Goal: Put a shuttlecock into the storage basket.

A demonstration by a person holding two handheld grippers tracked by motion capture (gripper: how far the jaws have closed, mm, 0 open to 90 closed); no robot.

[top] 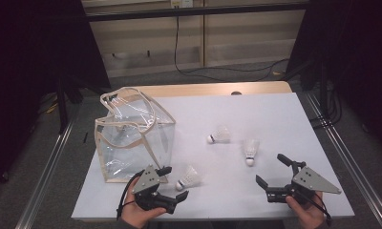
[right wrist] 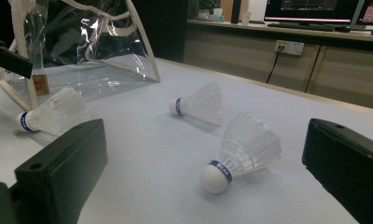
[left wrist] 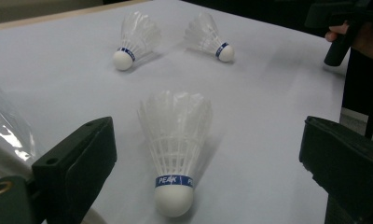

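Three white shuttlecocks lie on the pale table beside a clear plastic bag (top: 132, 138); none is inside it yet. The left gripper (top: 172, 183), jaws apart, faces the nearest shuttlecock (top: 188, 177). The right gripper (top: 270, 169), also spread and empty, points toward the shuttlecock (top: 250, 151) ahead of it. A third shuttlecock (top: 219, 135) lies farther back.
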